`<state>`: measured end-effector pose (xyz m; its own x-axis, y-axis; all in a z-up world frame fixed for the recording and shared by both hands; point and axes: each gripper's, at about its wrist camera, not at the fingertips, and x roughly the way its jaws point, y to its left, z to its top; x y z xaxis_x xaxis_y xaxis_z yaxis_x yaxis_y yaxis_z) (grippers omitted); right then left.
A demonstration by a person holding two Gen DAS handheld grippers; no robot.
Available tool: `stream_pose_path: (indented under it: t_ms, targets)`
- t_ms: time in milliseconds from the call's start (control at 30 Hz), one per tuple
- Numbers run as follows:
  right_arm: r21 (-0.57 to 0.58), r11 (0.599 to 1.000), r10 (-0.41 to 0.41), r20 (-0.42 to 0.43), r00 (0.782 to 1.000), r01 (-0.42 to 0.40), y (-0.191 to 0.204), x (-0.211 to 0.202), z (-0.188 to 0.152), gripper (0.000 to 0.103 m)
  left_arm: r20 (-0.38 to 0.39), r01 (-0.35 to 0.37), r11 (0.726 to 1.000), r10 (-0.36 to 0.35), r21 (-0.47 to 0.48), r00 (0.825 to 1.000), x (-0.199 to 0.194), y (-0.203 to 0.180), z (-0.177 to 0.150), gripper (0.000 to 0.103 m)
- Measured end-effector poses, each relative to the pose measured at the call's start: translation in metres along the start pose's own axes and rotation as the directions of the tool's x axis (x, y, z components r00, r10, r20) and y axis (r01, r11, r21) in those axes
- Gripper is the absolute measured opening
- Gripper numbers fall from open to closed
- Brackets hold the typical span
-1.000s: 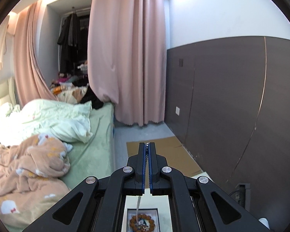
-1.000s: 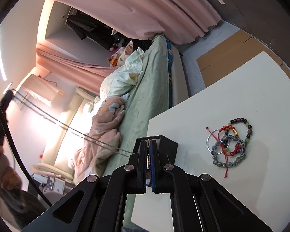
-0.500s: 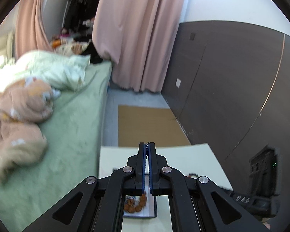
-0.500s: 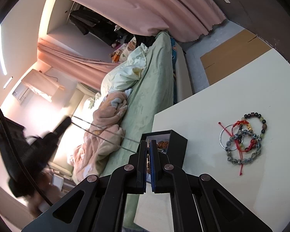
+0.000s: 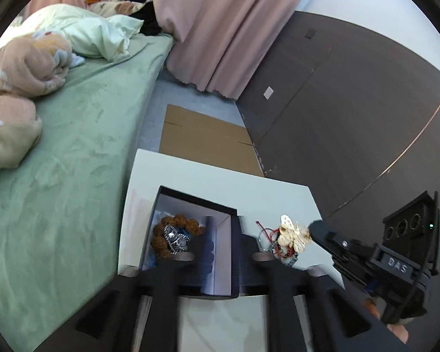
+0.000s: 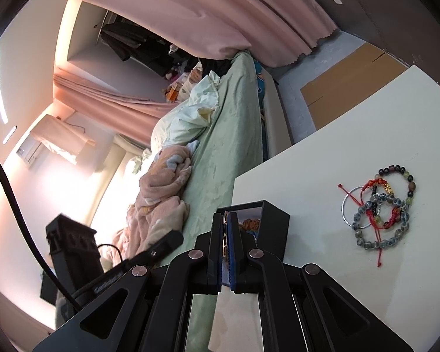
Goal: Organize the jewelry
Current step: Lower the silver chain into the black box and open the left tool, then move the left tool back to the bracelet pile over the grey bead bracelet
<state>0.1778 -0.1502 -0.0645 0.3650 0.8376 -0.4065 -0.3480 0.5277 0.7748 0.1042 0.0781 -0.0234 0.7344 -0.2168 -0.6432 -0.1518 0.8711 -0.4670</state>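
Note:
A black jewelry box (image 5: 234, 214) stands open on the white table (image 5: 278, 193). A brown bead bracelet (image 5: 187, 223) with a silver chain (image 5: 176, 239) on it lies inside. My left gripper (image 5: 223, 256) hangs just above the box's right wall. Its jaws are opening and nothing sits between them. My right gripper (image 5: 311, 230) is shut on a gold ornament (image 5: 290, 233) that hangs over the pile of bead bracelets (image 6: 378, 214). In the right wrist view the gold piece (image 6: 225, 236) shows between the closed pads of that gripper (image 6: 226, 234), in front of the box (image 6: 274, 220).
A bed with a green sheet (image 5: 67, 152) and bundled blankets runs along the table's left side. Flattened cardboard (image 5: 202, 140) lies on the floor beyond the table. A dark wall panel (image 5: 352, 123) and pink curtain (image 5: 220, 29) stand behind.
My left gripper dropped toward the box, tilted down and went from shut to open. The silver chain that hung from it now lies in the box. The right gripper drifted slightly, still shut.

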Motion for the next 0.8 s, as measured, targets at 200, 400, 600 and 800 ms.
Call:
stream_pose_path:
  t_ms: [200,400,600,800]
  targets:
    - [0.011,1.0,0.008,-0.014,1.0,-0.007,0.004,0.022,-0.004,0.005,0.085,-0.005,0.999,0.009,-0.044,0.996,-0.022,0.013,0.003,0.09]
    - [-0.034,0.999,0.006,-0.05,0.999,-0.007,0.02,0.05,-0.01,0.005,0.086,-0.019,0.997,0.025,-0.07,0.996,-0.027,0.023,0.003,0.09]
    - [-0.019,0.994,-0.107,-0.118,0.987,0.106,0.009,0.067,-0.014,0.044,0.106,-0.038,0.998,0.044,-0.055,0.993,-0.033,0.023,0.001,0.09]
    - [0.005,0.993,-0.12,-0.089,0.989,0.121,-0.001,0.038,-0.009,0.047,0.097,-0.039,0.998,0.043,-0.039,0.994,-0.028,0.016,-0.002,0.09]
